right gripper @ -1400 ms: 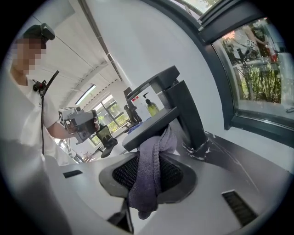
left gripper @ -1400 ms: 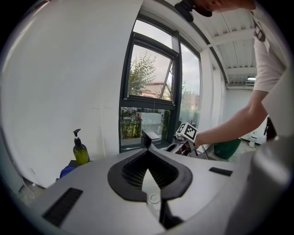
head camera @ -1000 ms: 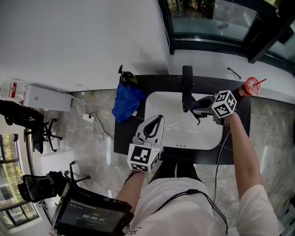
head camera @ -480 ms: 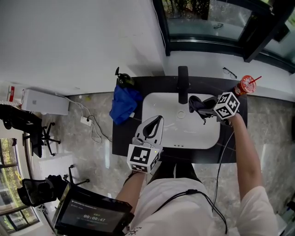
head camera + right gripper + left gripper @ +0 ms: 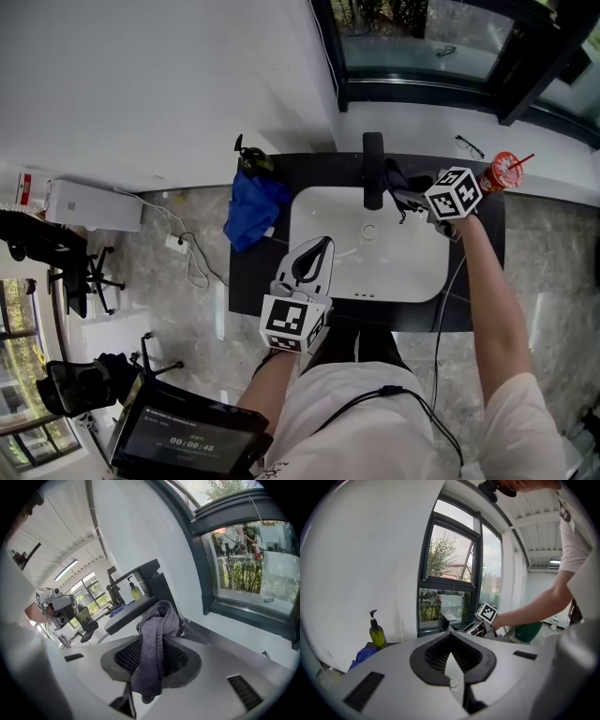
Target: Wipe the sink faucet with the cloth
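The black faucet [image 5: 373,169] stands at the back rim of the white sink [image 5: 422,272]. My right gripper [image 5: 405,194] is shut on a grey-purple cloth [image 5: 394,176], which hangs just right of the faucet, beside its upper body. In the right gripper view the cloth [image 5: 154,648] drapes from between the jaws, with the faucet [image 5: 140,592] close behind it. My left gripper [image 5: 323,242] hovers over the sink's front left, jaws together and empty. The left gripper view shows the faucet [image 5: 445,618] and the right gripper's marker cube [image 5: 486,612] ahead.
A blue cloth [image 5: 253,211] and a green soap bottle [image 5: 249,159] lie on the dark counter [image 5: 478,281] left of the sink. A red cup [image 5: 507,173] stands at the right end. Glasses [image 5: 469,144] rest on the white sill below the window.
My right gripper carried the cloth from the spout's tip over the basin back toward the wall, alongside the faucet's body. The left gripper stayed put.
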The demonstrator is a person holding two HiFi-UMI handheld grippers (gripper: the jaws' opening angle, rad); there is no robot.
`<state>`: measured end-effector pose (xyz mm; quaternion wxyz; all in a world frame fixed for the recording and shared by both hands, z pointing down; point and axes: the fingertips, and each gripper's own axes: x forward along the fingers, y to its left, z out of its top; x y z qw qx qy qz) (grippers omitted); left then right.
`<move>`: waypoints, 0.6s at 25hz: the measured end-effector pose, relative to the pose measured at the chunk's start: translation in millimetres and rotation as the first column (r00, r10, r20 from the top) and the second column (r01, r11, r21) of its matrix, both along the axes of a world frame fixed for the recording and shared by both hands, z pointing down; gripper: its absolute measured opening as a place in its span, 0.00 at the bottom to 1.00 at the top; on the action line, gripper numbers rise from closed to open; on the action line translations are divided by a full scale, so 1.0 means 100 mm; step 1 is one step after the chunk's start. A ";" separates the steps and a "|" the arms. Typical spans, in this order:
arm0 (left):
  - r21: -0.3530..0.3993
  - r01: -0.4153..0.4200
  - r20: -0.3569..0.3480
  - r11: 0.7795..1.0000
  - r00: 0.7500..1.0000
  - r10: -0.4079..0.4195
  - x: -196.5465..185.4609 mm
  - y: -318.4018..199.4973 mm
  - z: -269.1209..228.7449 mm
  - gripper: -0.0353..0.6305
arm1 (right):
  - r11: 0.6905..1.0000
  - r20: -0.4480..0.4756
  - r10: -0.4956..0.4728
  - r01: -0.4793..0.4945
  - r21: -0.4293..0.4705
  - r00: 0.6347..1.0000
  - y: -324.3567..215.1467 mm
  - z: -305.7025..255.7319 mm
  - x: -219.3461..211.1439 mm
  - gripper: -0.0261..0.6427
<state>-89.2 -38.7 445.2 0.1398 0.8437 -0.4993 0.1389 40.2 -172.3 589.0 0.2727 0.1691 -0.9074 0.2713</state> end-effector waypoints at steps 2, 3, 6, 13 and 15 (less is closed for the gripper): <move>0.000 0.006 0.002 1.000 1.000 -0.006 -0.02 -0.01 0.00 0.04 | 1.000 0.011 -0.019 0.019 0.007 1.000 0.01 -0.01 -0.08 0.20; -0.001 0.008 0.003 1.000 1.000 -0.008 -0.04 -0.01 0.00 0.04 | 0.999 0.016 -0.030 0.030 0.012 0.999 0.02 -0.01 -0.11 0.20; -0.005 0.013 0.006 1.000 1.000 -0.013 -0.06 -0.02 0.01 0.04 | 0.998 0.030 -0.067 0.066 0.023 0.997 0.05 -0.02 -0.20 0.20; -0.007 0.015 0.011 1.000 1.000 -0.015 -0.09 -0.02 0.04 0.04 | 0.972 -0.004 -0.215 0.215 0.099 0.977 0.18 -0.05 -0.29 0.20; -0.006 0.014 0.012 1.000 1.000 -0.014 -0.10 -0.04 0.03 0.04 | 0.957 -0.031 -0.263 0.265 0.121 0.964 0.23 -0.04 -0.31 0.20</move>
